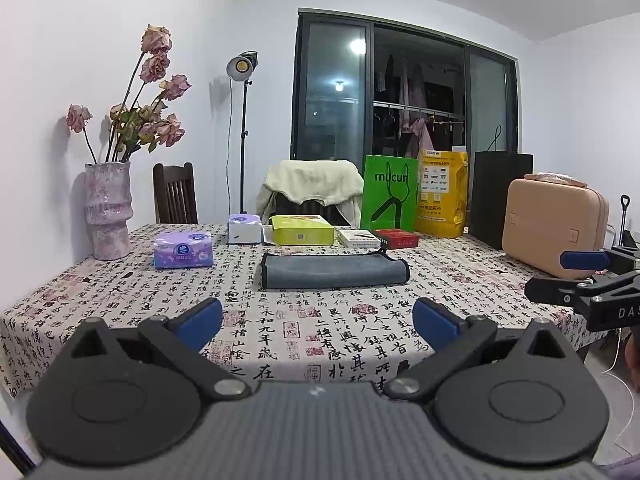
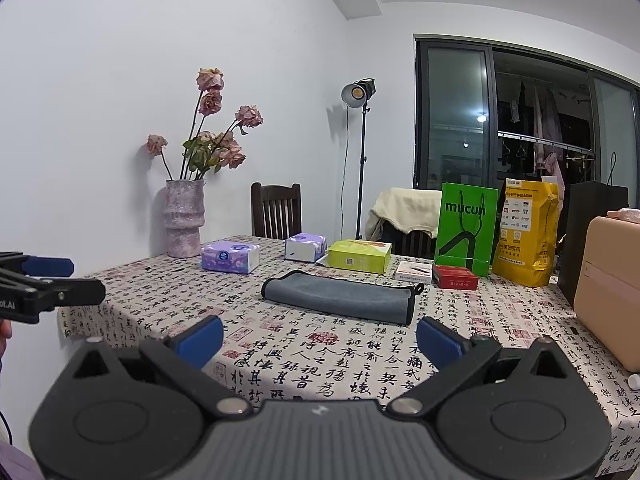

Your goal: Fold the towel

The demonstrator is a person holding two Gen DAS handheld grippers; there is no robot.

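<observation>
A grey towel [image 1: 334, 271] with a dark border lies folded into a long flat strip on the calligraphy-print tablecloth [image 1: 304, 332], near the table's middle. It also shows in the right wrist view [image 2: 340, 297]. My left gripper [image 1: 317, 322] is open and empty, held above the near table edge, well short of the towel. My right gripper [image 2: 319, 340] is open and empty, also short of the towel. The right gripper shows at the right edge of the left wrist view [image 1: 588, 276], and the left gripper at the left edge of the right wrist view [image 2: 44, 284].
Behind the towel stand two tissue packs [image 1: 183, 255], a yellow-green box [image 1: 302, 230], two small boxes [image 1: 378, 238], a green bag [image 1: 390, 193], a yellow bag [image 1: 442, 194] and a black bag [image 1: 502, 198]. A vase of dried roses [image 1: 107, 210] is far left, a peach case [image 1: 554, 226] far right.
</observation>
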